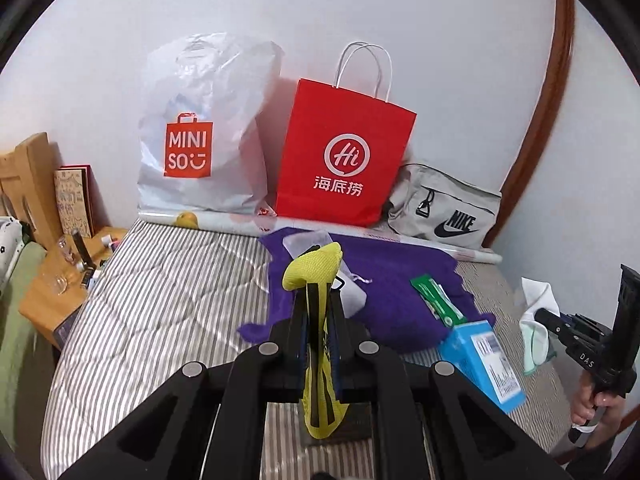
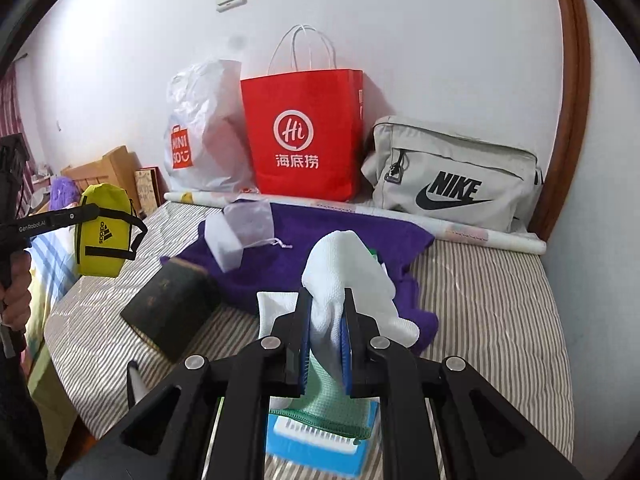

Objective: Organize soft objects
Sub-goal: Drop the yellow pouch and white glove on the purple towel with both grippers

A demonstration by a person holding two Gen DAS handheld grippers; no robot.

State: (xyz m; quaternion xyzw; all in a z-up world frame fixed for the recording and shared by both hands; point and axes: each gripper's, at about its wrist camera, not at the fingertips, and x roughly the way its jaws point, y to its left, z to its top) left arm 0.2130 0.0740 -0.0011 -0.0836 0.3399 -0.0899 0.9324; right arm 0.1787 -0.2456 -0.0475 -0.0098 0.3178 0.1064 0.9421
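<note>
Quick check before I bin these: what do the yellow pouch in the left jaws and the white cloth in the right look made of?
Yellow pouch: looks like synthetic mesh fabric, matte, with a fine woven grain and black straps; probably polyester. White cloth: soft textile with a waffle-like knit, matte, bunching where the jaws pinch it; likely cotton or microfibre, hard to tell which. Both look soft.

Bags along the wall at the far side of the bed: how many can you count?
3: white Miniso bag on the left, red paper bag in the middle, grey Nike bag on the right. Others may be hidden.
</note>
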